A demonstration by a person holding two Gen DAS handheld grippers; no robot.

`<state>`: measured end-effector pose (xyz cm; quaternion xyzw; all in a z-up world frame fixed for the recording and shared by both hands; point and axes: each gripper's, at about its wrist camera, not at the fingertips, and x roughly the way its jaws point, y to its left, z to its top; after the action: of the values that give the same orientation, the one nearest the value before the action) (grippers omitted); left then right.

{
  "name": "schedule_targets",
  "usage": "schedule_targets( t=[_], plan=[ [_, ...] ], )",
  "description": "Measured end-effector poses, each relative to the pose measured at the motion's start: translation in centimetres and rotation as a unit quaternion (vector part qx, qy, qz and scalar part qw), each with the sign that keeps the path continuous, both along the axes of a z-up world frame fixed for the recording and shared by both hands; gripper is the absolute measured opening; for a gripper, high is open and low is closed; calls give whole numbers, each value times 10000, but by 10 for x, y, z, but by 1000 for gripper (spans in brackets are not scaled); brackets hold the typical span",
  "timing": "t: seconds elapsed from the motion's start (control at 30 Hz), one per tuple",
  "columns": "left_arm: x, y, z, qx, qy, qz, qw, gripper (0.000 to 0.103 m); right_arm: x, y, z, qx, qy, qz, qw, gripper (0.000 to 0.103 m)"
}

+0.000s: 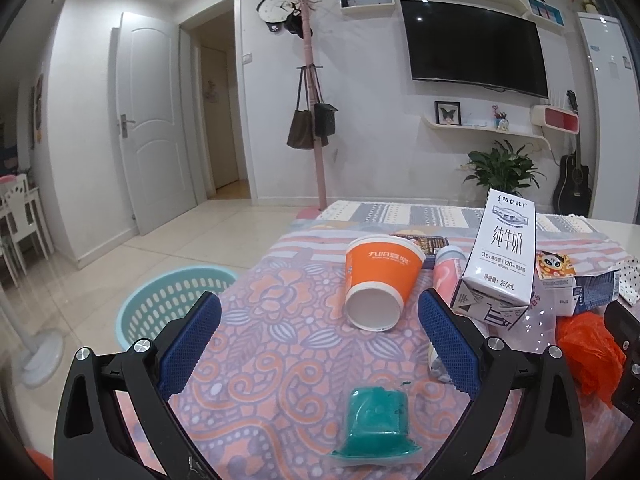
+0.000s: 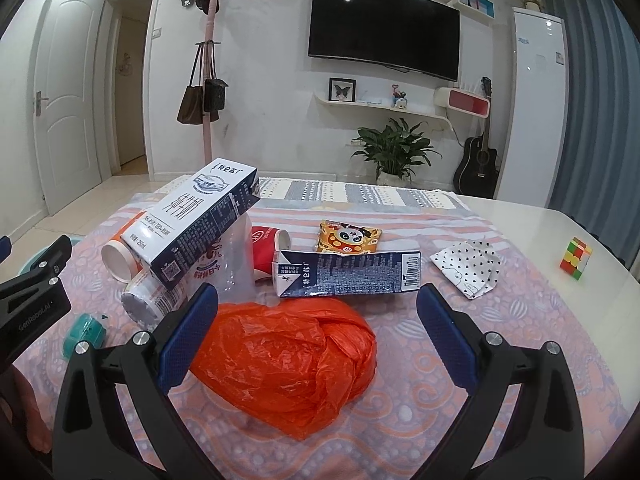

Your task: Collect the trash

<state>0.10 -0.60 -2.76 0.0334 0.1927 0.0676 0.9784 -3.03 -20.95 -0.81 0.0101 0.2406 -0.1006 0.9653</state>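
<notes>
Trash lies on a patterned tablecloth [image 1: 280,340]. My left gripper [image 1: 320,312] is open above a small teal jelly cup [image 1: 376,420] lying close in front; beyond it an orange paper cup [image 1: 380,280] lies on its side. A white milk carton [image 1: 500,256] leans on a pink bottle [image 1: 446,272]. My right gripper [image 2: 318,316] is open, its fingers either side of a crumpled orange plastic bag [image 2: 296,364]. Behind the bag lie a flattened dark blue carton [image 2: 352,274], a panda snack packet [image 2: 348,236], a red cup [image 2: 268,248] and the leaning milk carton [image 2: 196,224].
A light blue plastic basket [image 1: 168,300] stands on the floor left of the table. A dotted paper wrapper [image 2: 468,268] and a colour cube [image 2: 576,258] lie at the table's right. A pink coat stand [image 1: 312,100], a plant [image 2: 396,148] and a guitar [image 2: 478,164] line the far wall.
</notes>
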Motion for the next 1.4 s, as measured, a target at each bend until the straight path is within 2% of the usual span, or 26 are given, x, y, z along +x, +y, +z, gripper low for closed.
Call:
schedule_targets(
  t=[1.4],
  plan=[
    [6, 2, -6, -51, 117, -15, 9999, 96, 1, 2, -1, -40, 43, 42, 10000, 95]
  ],
)
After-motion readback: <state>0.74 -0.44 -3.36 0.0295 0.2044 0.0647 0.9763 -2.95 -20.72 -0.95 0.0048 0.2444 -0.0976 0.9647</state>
